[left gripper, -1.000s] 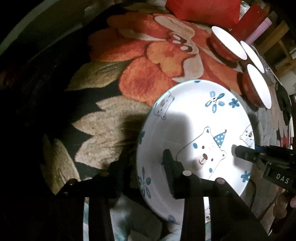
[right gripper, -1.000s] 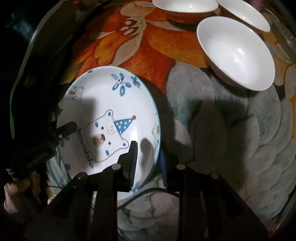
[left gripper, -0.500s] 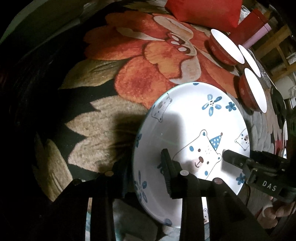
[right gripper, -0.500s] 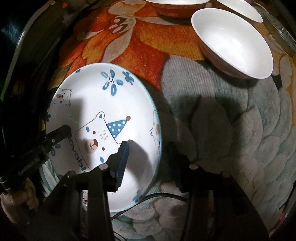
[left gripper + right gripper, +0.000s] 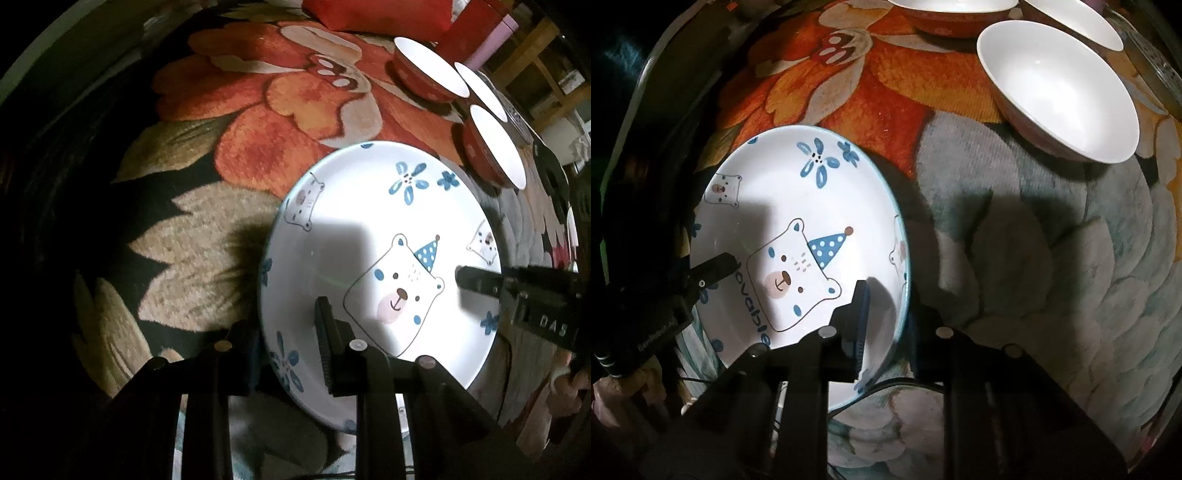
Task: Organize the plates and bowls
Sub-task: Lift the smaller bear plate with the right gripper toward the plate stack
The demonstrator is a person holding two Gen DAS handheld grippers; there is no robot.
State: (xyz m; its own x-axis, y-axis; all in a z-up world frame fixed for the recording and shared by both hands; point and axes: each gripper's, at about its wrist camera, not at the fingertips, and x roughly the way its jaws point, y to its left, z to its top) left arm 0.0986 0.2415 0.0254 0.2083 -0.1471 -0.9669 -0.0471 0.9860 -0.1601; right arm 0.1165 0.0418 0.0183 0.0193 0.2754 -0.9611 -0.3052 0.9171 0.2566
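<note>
A white plate with a blue bear print [image 5: 369,229] [image 5: 798,206] is held above the floral cloth. My left gripper [image 5: 288,343] is shut on its left rim, one finger inside and one outside. My right gripper [image 5: 890,314] straddles its right rim with a gap on the outer side, jaws open. Each gripper shows in the other's view, at the plate's opposite edge. Three red bowls with white insides [image 5: 428,70] [image 5: 1056,92] stand at the back right.
The floral tablecloth [image 5: 207,236] covers the table. A red box [image 5: 373,14] and a pink item [image 5: 491,40] stand beyond the bowls. A dark table edge [image 5: 657,85] runs along the left.
My right gripper has opened around the plate's right rim, where it was shut a second ago. The plate has shifted slightly; my left gripper keeps its hold.
</note>
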